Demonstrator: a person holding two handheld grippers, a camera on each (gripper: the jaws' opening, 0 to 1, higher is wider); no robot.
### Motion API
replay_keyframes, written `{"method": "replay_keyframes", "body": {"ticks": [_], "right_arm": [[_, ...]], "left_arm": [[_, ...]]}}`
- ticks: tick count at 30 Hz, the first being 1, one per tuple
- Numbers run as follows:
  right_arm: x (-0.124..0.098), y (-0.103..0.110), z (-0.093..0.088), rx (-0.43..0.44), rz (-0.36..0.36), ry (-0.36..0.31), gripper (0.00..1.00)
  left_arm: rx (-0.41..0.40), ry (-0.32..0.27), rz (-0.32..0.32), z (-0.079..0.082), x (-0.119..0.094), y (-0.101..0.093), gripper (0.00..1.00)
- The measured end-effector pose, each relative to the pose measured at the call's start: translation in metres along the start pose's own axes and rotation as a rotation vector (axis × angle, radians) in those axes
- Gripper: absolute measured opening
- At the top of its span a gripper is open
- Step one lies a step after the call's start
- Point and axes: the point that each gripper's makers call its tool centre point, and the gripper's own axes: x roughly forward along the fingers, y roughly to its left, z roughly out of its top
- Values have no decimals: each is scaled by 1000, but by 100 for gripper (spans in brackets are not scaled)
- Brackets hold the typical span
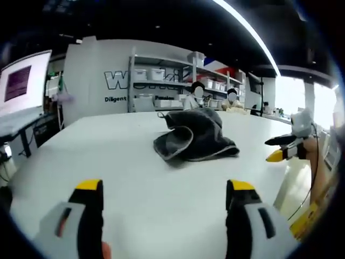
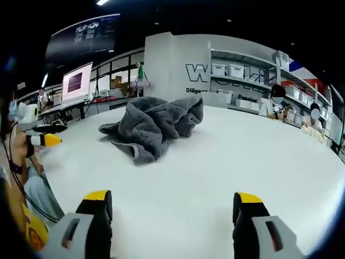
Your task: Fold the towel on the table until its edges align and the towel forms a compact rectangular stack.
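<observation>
Crumpled grey towel (image 1: 194, 136) on white table (image 1: 108, 156)

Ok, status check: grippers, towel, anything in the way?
Left gripper open, right gripper open, both short of the towel. Towel crumpled in a heap on the table, unfolded. Nothing between grippers and towel.
</observation>
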Motion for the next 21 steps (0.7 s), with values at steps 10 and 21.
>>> {"method": "replay_keyframes", "body": {"ticks": [10, 21], "right_arm": [[3, 3, 4, -11, 9, -1, 97], [18, -5, 23, -58, 21, -3, 97]], "left_arm": [[-4, 1, 4, -2, -1, 2, 99], [-10, 5, 11, -3, -1, 5, 99]]}}
